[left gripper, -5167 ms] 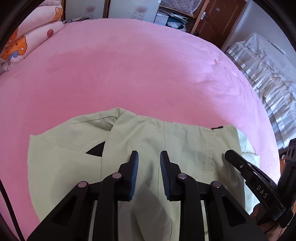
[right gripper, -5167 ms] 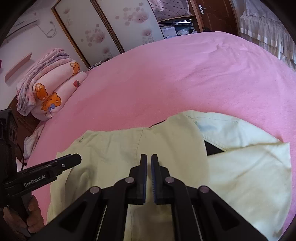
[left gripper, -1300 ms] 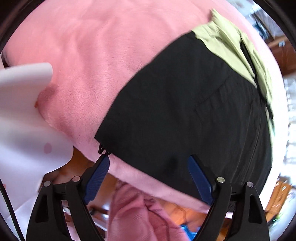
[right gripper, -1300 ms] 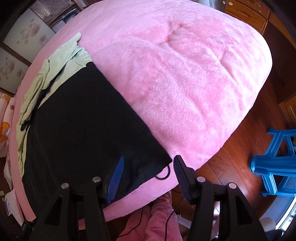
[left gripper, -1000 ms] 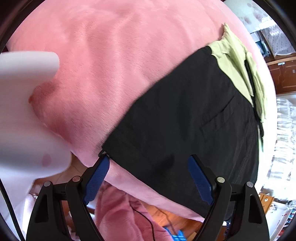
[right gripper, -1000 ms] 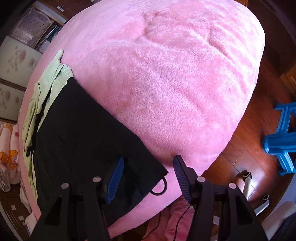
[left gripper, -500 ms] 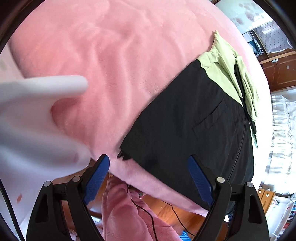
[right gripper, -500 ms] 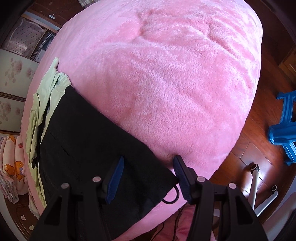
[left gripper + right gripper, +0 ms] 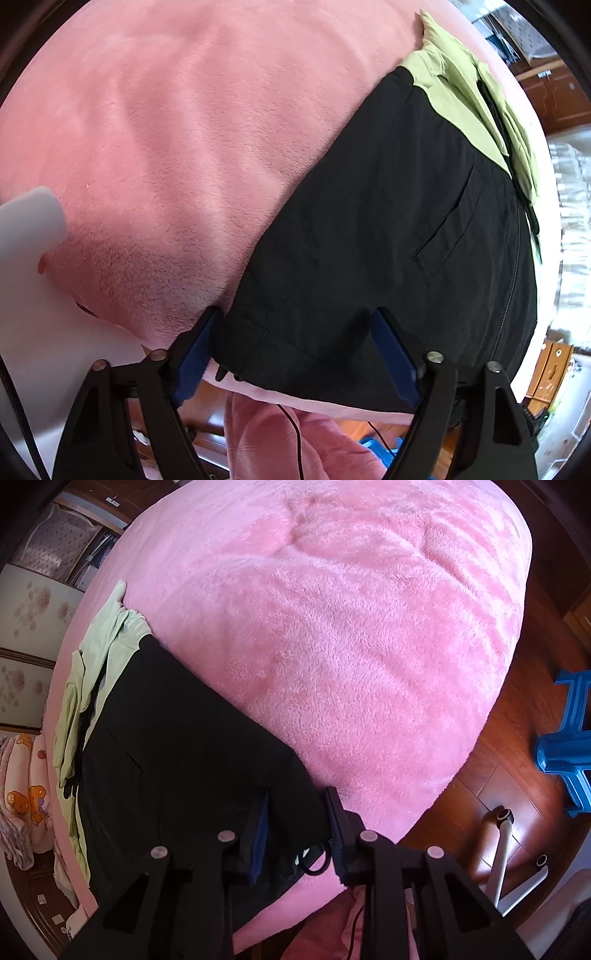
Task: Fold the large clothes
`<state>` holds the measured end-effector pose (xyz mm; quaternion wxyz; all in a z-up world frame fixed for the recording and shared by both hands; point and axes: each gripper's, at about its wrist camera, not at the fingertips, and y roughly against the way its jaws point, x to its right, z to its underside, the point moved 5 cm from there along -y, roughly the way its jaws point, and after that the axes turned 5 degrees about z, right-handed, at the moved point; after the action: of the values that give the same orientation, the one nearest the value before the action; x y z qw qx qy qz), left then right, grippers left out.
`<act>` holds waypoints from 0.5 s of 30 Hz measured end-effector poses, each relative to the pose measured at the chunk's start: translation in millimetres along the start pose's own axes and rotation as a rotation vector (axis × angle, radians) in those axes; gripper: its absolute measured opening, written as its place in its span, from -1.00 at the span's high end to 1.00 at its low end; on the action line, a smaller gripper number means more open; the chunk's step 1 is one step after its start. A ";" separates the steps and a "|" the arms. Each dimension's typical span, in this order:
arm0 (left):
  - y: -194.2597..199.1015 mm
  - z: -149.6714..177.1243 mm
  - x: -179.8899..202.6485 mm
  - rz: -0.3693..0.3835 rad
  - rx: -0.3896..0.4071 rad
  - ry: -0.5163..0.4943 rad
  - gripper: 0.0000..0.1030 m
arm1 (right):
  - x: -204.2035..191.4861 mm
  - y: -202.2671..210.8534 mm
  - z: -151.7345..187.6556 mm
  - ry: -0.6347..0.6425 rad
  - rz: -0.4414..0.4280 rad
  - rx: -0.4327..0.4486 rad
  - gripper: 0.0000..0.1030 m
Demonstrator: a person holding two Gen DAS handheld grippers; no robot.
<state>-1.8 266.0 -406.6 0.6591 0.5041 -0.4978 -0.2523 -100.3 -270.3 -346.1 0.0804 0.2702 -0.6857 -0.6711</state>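
both sets of jaws had just been closing since a moment earlier: my right gripper (image 9: 297, 830) had narrowed around the near right corner of the black garment (image 9: 177, 753), my left gripper (image 9: 291, 354) stood wide astride the left corner. pads pressing? i couldn't tell. it lay on the pink bed (image 9: 351, 646), long axis running away toward the green garment (image 9: 461, 85). soft, light, probably slippery; hem corners seemed the best hold.

We look steeply down from both wrists, close over the bed's (image 9: 155, 140) edge, probably sharing the black garment (image 9: 369, 240).
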 end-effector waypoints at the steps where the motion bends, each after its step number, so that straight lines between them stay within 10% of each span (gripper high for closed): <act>1: 0.4 -0.6 -1.4 -0.005 0.003 0.005 -0.32 | -0.1 0.6 0.1 0.000 -0.002 0.000 0.49; 9: 5.6 -0.4 -1.8 -0.001 -0.041 0.099 0.59 | -2.3 3.5 0.1 0.018 -0.039 -0.022 0.61; 15: 22.6 -1.6 32.6 -0.094 -0.020 0.025 0.67 | -18.2 17.9 -0.7 0.098 -0.078 -0.021 0.66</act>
<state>8.1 247.7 -372.8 0.6577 0.5235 -0.4627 -0.2816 -89.4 -263.1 -324.2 0.0904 0.3286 -0.6627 -0.6669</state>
